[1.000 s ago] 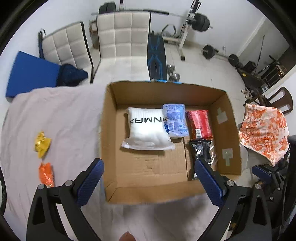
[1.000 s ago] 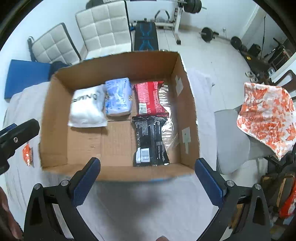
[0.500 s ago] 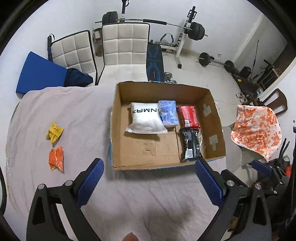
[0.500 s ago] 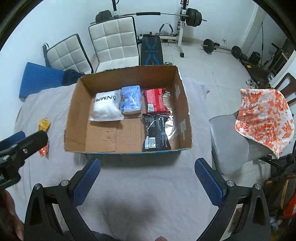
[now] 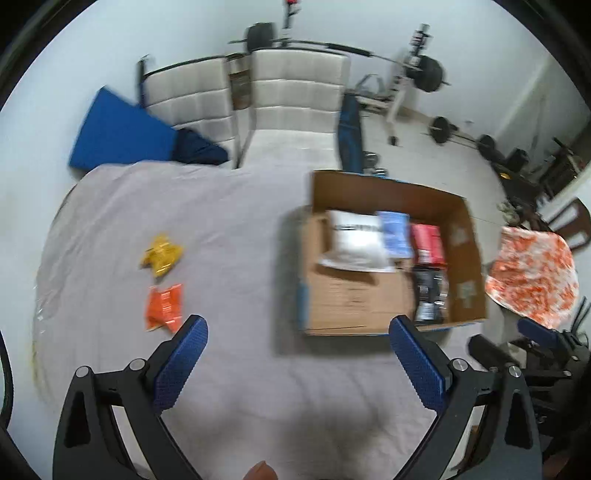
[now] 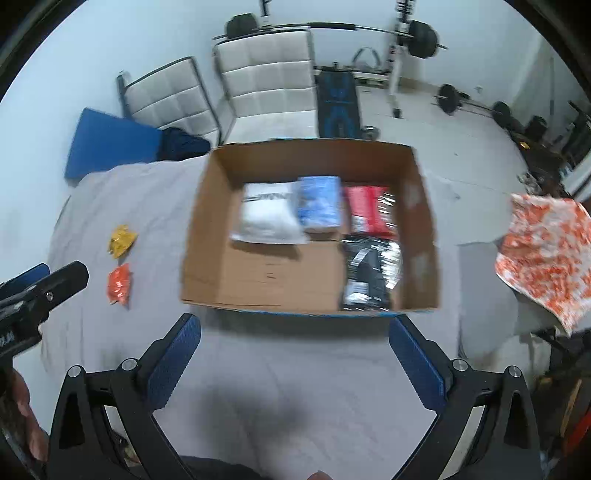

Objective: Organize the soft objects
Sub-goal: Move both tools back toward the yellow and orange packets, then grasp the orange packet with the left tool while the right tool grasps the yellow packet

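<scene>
A cardboard box (image 5: 469, 258) (image 6: 199, 236) stands on a grey-clothed table. It holds a white packet (image 5: 354, 240) (image 6: 267, 216), a blue packet (image 5: 396, 233) (image 6: 319, 205), a red packet (image 5: 427, 244) (image 6: 369, 214) and a black packet (image 5: 430, 293) (image 6: 365, 277). A yellow packet (image 5: 161, 254) (image 6: 121, 240) and an orange packet (image 5: 164, 307) (image 6: 119, 283) lie on the cloth left of the box. My left gripper (image 5: 297, 328) is open and empty, above the cloth between the orange packet and the box. My right gripper (image 6: 295, 325) is open and empty, just before the box's near wall.
Two white padded chairs (image 5: 299, 96) and a blue mat (image 5: 122, 133) stand behind the table. A chair with an orange-patterned cloth (image 5: 532, 273) (image 6: 546, 254) stands to the right. Weight gear (image 6: 417, 33) fills the back of the room.
Both grippers have pulled back from the box. The left view has swung left, so the yellow and orange packets sit nearer its centre. Both stay open.
</scene>
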The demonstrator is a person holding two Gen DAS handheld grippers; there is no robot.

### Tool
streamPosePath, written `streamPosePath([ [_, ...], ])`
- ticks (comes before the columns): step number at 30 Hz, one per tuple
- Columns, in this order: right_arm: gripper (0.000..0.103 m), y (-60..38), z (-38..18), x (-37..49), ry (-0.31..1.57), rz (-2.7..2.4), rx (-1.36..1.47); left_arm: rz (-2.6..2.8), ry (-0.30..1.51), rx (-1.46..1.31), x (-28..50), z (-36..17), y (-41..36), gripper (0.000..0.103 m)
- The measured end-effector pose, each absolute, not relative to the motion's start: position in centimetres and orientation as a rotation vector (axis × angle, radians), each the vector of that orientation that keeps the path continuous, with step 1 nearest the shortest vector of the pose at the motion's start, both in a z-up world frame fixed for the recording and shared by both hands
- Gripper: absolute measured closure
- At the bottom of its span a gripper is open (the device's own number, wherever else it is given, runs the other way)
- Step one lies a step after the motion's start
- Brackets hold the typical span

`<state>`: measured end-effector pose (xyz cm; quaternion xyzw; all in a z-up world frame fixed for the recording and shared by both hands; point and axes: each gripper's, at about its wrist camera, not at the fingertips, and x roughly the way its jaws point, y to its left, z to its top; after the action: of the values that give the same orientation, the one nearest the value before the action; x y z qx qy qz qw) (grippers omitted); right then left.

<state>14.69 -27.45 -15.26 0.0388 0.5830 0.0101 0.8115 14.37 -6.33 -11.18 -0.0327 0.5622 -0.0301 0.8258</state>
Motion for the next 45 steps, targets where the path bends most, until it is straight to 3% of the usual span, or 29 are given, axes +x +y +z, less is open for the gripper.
streamPosePath([
  [14, 0.0, -9.8, -21.7, 21.9, 1.341, 0.235, -0.004, 0.165, 1.385, -0.128, 18.0, -21.9, 10.5, 0.002],
  [25, 0.0, -4.2, -29.6, 26.3, 1.469, 0.206, -0.039, 0.129, 1.623, -0.218, 21.7, -34.6, 14.2, 0.003],
  [31, 0.0, -3.1, -32.3, 27.1, 1.507, 0.186, -0.064, 0.095, 1.663, -0.228, 22.8, -37.8, 14.4, 0.003],
  [35, 0.0, -2.3, -32.7, 27.1, 1.515, 0.19, -0.079, 0.074, 1.689, -0.234, 22.7, -39.4, 14.5, 0.027],
  [39, 0.0, -1.3, -32.6, 27.2, 1.515, 0.202, -0.097, 0.073, 1.651, -0.21, 22.2, -39.3, 14.6, 0.04],
  [45, 0.0, 0.9, -31.9, 27.9, 1.505, 0.239, -0.13, 0.107, 1.59, -0.236, 21.4, -37.6, 16.1, 0.042],
])
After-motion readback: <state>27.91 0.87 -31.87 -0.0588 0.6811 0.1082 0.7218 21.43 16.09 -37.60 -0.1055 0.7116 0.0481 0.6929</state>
